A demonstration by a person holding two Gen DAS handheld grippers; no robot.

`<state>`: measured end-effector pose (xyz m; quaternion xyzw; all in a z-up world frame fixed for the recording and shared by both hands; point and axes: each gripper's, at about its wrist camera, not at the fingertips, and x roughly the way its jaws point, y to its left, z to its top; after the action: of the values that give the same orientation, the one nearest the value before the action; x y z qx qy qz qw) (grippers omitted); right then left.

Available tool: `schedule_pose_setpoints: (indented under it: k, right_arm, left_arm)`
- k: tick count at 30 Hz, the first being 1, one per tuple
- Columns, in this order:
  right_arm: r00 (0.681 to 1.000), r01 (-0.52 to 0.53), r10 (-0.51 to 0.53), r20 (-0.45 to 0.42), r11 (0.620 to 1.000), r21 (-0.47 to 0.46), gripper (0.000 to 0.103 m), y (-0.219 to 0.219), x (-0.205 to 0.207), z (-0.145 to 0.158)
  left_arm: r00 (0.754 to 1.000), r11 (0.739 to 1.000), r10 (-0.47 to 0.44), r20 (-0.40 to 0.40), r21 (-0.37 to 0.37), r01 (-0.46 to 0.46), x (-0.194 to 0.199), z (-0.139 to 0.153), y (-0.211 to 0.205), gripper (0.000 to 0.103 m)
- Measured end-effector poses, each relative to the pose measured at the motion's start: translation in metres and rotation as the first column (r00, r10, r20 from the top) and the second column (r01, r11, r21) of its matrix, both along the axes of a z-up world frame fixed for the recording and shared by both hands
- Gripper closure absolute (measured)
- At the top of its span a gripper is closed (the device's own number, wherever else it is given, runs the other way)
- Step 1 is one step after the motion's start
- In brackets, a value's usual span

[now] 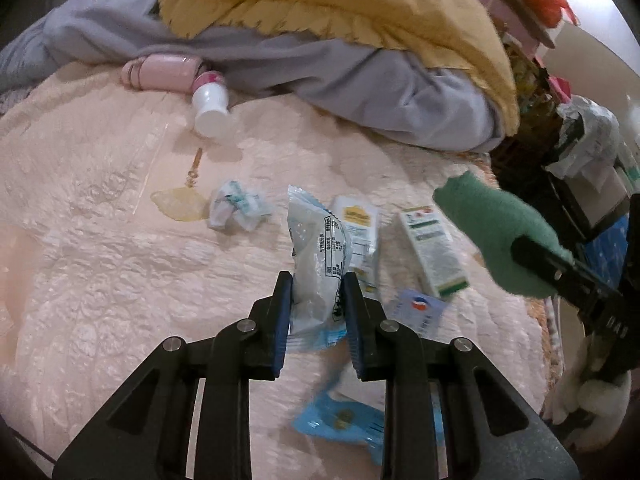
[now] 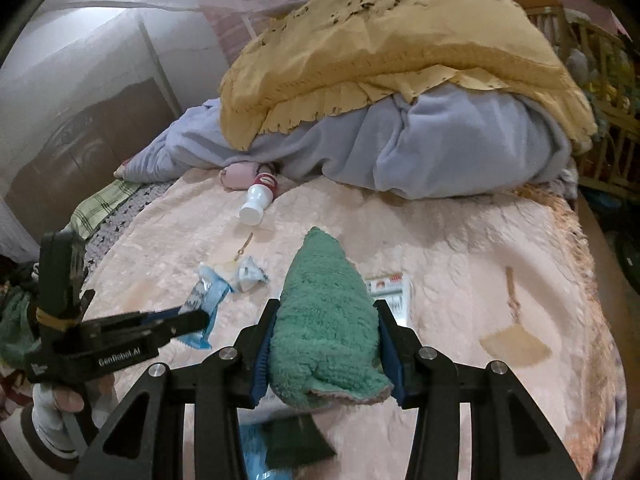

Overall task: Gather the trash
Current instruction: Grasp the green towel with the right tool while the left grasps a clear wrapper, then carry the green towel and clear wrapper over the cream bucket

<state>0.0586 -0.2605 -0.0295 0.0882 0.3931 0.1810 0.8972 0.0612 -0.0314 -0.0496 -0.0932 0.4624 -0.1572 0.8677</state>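
yellow blanket [image 2: 400, 48] piled on a grey one [image 2: 440, 148], pink bedspread [image 1: 100, 260] underneath, wooden crib [image 2: 600, 80] off right

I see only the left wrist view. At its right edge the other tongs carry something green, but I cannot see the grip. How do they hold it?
Observer: The right tongs are shut on the green fluffy cloth, with a pad pressing on each side.
Operator: So both are full, as my left tongs grip the pale blue wrapper. Is anything under the cloth?
Observer: A dark green flat piece shows just below it. I cannot tell whether it lies or hangs.
Operator: And further right on the bed?
Observer: A tan fan-shaped piece with a stick lies alone on the pink bedcover.
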Motion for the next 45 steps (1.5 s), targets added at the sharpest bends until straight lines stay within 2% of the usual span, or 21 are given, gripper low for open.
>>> schedule_pose_setpoints:
  k: [10, 25, 34, 45]
  right_arm:
    - [0.997, 0.065, -0.066, 0.032, 0.998, 0.016, 0.059, -0.033, -0.061, 0.014]
    - [0.973, 0.228, -0.227, 0.050, 0.974, 0.000, 0.059, -0.122, -0.124, 0.021]
    - [0.932, 0.359, -0.359, 0.039, 0.933, 0.003, 0.059, -0.188, -0.159, 0.018]
    - [0.850, 0.527, -0.527, -0.001, 0.850, -0.004, 0.059, -0.271, -0.199, 0.003]
  left_arm:
    - [0.993, 0.995, -0.090, 0.074, 0.055, 0.086, -0.042, 0.028, -0.058, 0.080]
    - [0.959, 0.963, -0.262, 0.107, 0.087, 0.254, -0.074, 0.036, -0.162, 0.081]
    - [0.921, 0.926, -0.375, 0.105, 0.091, 0.367, -0.086, 0.035, -0.233, 0.081]
    - [0.856, 0.860, -0.509, 0.088, 0.073, 0.504, -0.101, 0.032, -0.322, 0.081]
